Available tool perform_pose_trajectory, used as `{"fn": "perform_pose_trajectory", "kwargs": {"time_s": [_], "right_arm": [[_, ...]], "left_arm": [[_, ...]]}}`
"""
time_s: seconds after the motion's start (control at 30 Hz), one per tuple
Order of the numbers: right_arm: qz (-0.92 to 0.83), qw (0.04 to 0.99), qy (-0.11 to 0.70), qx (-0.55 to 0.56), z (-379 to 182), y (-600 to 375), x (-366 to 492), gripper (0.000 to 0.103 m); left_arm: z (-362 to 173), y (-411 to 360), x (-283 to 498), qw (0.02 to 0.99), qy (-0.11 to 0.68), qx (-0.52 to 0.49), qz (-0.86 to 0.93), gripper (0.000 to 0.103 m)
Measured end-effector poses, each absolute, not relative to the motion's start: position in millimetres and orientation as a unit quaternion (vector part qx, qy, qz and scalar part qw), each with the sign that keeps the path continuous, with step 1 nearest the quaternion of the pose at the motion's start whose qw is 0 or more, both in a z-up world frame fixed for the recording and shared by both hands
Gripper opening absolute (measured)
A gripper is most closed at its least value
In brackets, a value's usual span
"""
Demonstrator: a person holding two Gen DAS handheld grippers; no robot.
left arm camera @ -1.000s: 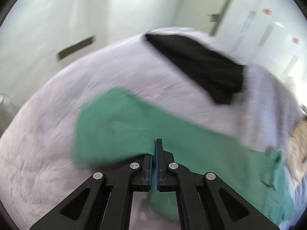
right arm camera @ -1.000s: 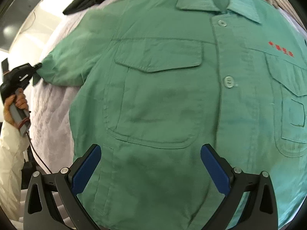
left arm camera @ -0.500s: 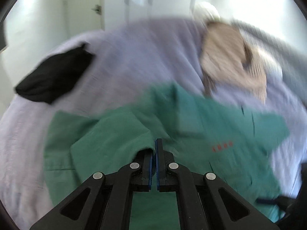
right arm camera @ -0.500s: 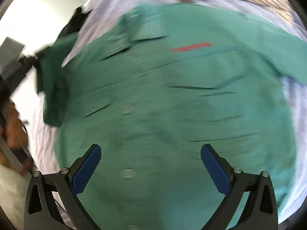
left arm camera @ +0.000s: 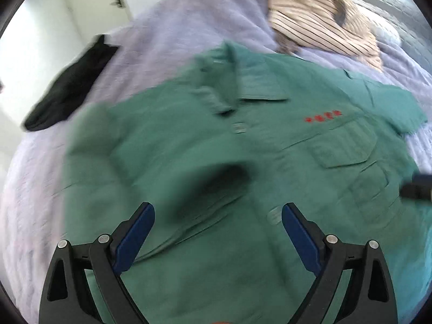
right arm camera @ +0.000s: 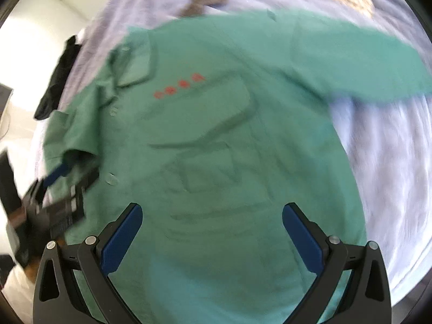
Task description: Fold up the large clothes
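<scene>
A large green shirt (left arm camera: 270,140) with red characters on the chest lies face up on the bed, buttons and collar showing. Its near sleeve (left arm camera: 210,178) is folded across the front, the dark cuff opening facing me. My left gripper (left arm camera: 218,229) hangs just above that sleeve; its jaws are opening and the pads press on nothing. In the right wrist view the shirt (right arm camera: 243,135) fills the middle, and the left gripper (right arm camera: 78,168) shows at the left by the sleeve end. My right gripper (right arm camera: 212,232) stands open above the lower chest pocket, holding nothing.
The lilac bed cover (left arm camera: 175,27) carries a black garment (left arm camera: 67,91) at the far left and a beige striped garment (left arm camera: 318,16) at the back. The shirt's other sleeve (right arm camera: 364,62) stretches out to the right. A door (left arm camera: 117,0) stands behind the bed.
The left gripper carried the sleeve across onto the shirt front, then went from shut on it to wide open. The right gripper slid over the shirt toward the pocket side, staying open.
</scene>
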State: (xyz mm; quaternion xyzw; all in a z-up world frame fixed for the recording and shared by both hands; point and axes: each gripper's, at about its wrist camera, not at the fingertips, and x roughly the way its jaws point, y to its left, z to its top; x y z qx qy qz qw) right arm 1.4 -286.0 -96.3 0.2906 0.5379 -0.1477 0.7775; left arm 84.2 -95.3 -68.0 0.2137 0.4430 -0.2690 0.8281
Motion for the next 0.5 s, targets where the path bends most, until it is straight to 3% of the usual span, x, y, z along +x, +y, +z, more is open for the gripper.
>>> {"fn": "perform_pose_trajectory", "kwargs": {"time_s": [0.23,0.4,0.5], "right_arm": [[-0.023,0.837,0.518,0.176,-70.3,-199.4,111.9,0.103],[0.028,0.848,0.527,0.044,-105.5,-110.9,183.4,0.103],[-0.032,0.828,0.553,-0.085,-143.2,-81.2,205.9,0.1]], "left_arm": [[-89.2,8.4,104.7,0.857,0.456,0.228,-0.079,0.096],[-108.8,52.6,124.1,0.862,0.474,0.178,-0.019,0.096],[-117.3,60.2,129.8,0.864,0.476,0.165,-0.008,0.096]]}}
